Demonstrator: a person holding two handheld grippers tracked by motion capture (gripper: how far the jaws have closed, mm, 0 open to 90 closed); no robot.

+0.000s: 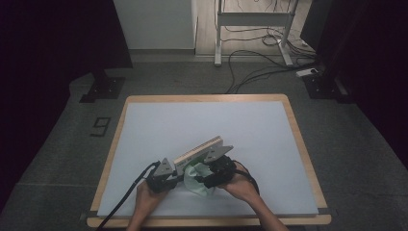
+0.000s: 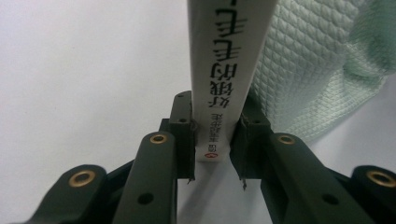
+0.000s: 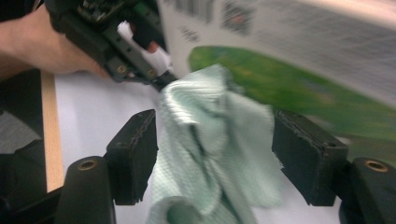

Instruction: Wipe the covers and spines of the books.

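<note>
Overhead, pale board [image 1: 202,125] on wooden table [image 1: 298,139], grey floor [image 1: 365,159], cables [image 1: 250,62]

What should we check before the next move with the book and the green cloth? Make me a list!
1. Left gripper clamped on the book's spine: ok, both pads press it.
2. Book standing on its edge on the table: ok, propped by that grip.
3. Right gripper gripping the cloth: not ok, its jaws stand apart and the cloth lies loose between them.
4. Cloth against the book's cover: cannot tell, the right gripper view is blurred.
5. Cloth well inside the table's edge: ok.
</note>
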